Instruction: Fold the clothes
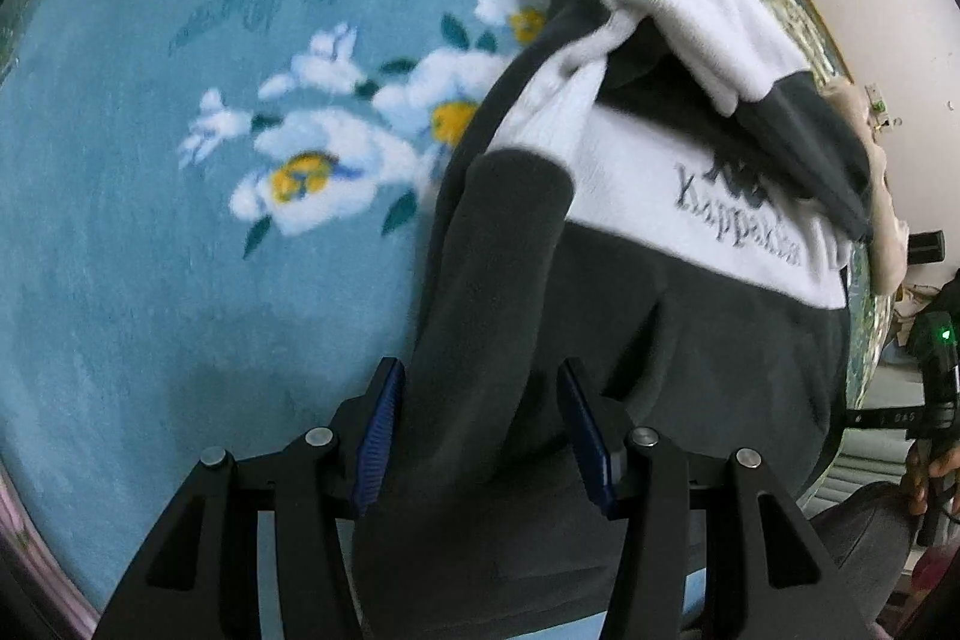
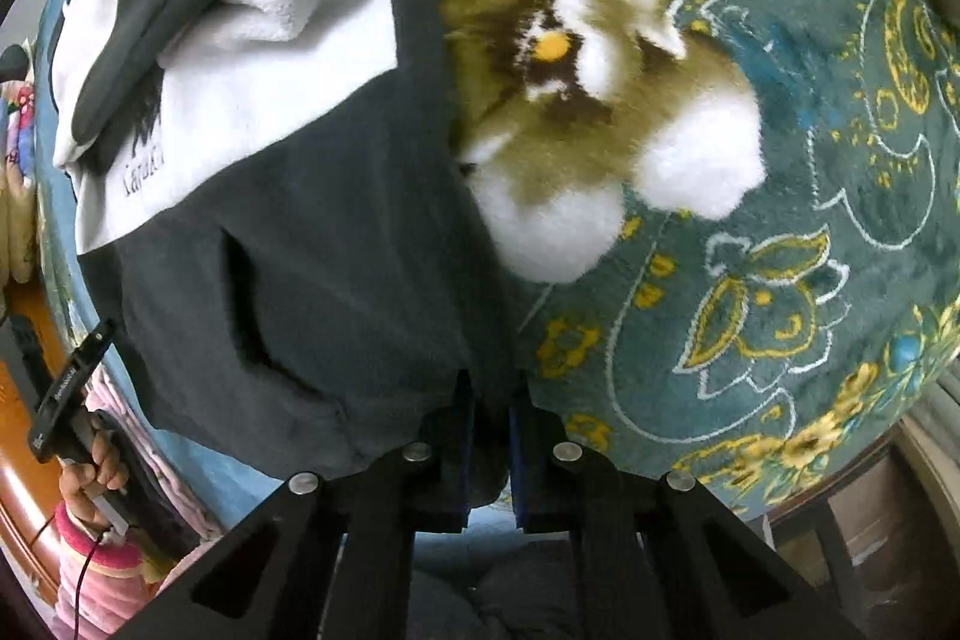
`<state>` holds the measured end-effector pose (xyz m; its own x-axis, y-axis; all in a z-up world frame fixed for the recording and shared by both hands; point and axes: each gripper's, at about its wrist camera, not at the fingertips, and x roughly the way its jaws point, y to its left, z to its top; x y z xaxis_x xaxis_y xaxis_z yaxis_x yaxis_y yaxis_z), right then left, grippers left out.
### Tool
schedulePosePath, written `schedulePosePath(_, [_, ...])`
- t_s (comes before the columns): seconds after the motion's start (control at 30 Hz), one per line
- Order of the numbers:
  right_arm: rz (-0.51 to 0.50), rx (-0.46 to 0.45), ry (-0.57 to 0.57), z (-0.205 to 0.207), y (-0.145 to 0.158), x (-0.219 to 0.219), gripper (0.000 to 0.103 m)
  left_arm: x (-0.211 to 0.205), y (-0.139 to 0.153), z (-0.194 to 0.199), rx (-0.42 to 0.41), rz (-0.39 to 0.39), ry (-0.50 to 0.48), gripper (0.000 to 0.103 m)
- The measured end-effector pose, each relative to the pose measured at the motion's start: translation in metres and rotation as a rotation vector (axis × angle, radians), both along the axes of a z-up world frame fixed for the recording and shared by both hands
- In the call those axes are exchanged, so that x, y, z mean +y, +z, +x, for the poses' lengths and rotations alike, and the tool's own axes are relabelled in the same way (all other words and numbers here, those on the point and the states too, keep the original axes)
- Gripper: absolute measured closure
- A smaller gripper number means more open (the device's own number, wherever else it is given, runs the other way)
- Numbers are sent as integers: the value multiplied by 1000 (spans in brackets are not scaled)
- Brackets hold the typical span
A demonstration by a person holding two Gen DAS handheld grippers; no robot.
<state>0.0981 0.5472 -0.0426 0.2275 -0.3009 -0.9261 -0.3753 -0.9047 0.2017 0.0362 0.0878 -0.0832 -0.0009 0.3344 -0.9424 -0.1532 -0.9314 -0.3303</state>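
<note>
Left claw (image 1: 480, 418) spread wide, dark sleeve (image 1: 492, 280) between fingers. Right claw (image 2: 492, 436) pinched on sweatshirt (image 2: 312, 280) hem. Floral blanket (image 2: 750, 280) beneath.

soft matt fleece sweatshirt (image 1: 690, 316) on plush, fuzzy floral blanket (image 1: 150, 220)

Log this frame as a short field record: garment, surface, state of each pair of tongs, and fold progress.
garment: dark grey and white fleece sweatshirt with an embroidered logo on the white chest band
surface: plush blanket, light blue with white flowers on one side, dark green floral on the other
left tongs: open, straddling a dark sleeve folded over the body
right tongs: shut on the sweatshirt's dark hem edge
fold progress: sleeves lie across the body; garment not yet folded in half
</note>
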Motion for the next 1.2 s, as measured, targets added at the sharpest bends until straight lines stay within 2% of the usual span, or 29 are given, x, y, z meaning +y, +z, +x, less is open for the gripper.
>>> schedulePosePath(0.27, [-51,44,-17,-9,10,3,93,-10,-5,11,5,39,-18,53])
schedulePosePath(0.33, [-84,58,-47,-11,13,8,93,-10,-6,14,7,38,-20,66])
schedulePosePath(0.37, [-106,68,-65,-11,16,10,93,-12,-6,16,3,34,-22,77])
schedulePosePath(0.47, [-175,117,-111,-12,26,19,93,-15,-5,18,-10,25,-29,92])
schedulePosePath(0.6, [-271,202,-170,-7,52,36,93,-22,16,10,-29,87,2,95])
schedulePosePath(0.67, [-324,236,-220,10,53,36,93,-17,33,0,-20,130,3,95])
schedulePosePath(0.77, [-373,263,-272,13,54,46,93,-5,58,-12,3,183,-3,95])
schedulePosePath(0.87, [-377,274,-301,16,55,43,93,0,65,-24,26,161,-11,95])
schedulePosePath(1.0, [-327,240,-252,15,49,32,93,0,46,-10,-8,99,-24,95])
schedulePosePath(1.07, [-301,219,-221,14,46,26,93,-1,44,-4,-29,139,13,95])
schedulePosePath(1.13, [-364,234,-254,16,46,28,93,-4,46,-3,-46,199,51,95])
schedulePosePath(1.2, [-469,281,-302,18,53,34,93,-1,64,-11,-32,275,58,96])
